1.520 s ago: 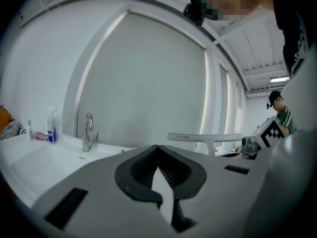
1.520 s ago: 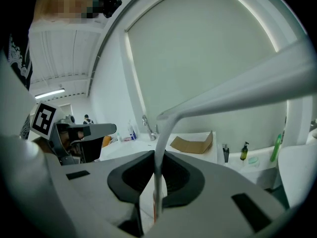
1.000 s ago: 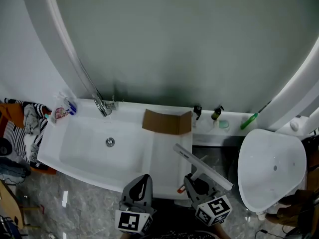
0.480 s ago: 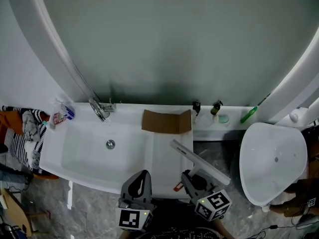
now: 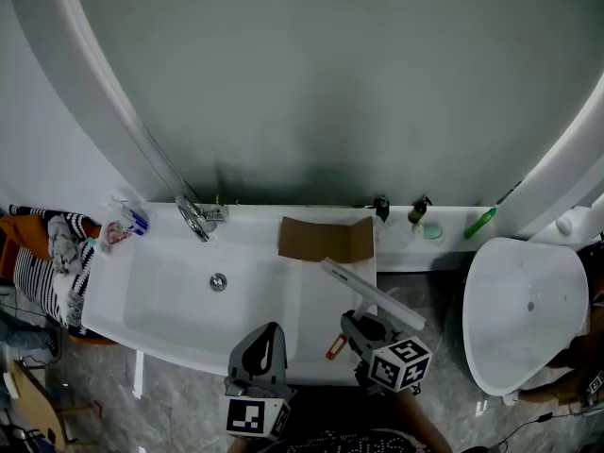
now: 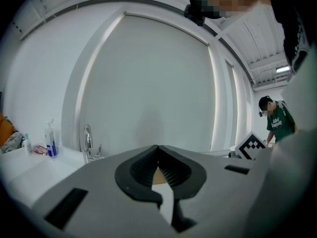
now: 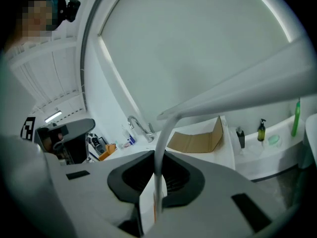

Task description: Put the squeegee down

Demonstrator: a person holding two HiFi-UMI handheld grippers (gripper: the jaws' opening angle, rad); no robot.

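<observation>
The squeegee (image 5: pixel 373 296) is pinched by its handle in the right gripper (image 5: pixel 355 325) over the sink counter (image 5: pixel 316 305); setting down is not yet done.

Grey left tool (image 5: pixel 273 329), right tool (image 5: pixel 348 320), marker cubes (image 5: pixel 398 364)

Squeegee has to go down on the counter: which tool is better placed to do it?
Right. The right tool is shut on the squeegee by its handle, with the blade partly over the white counter. The left tool is shut with nothing between its jaws.
</observation>
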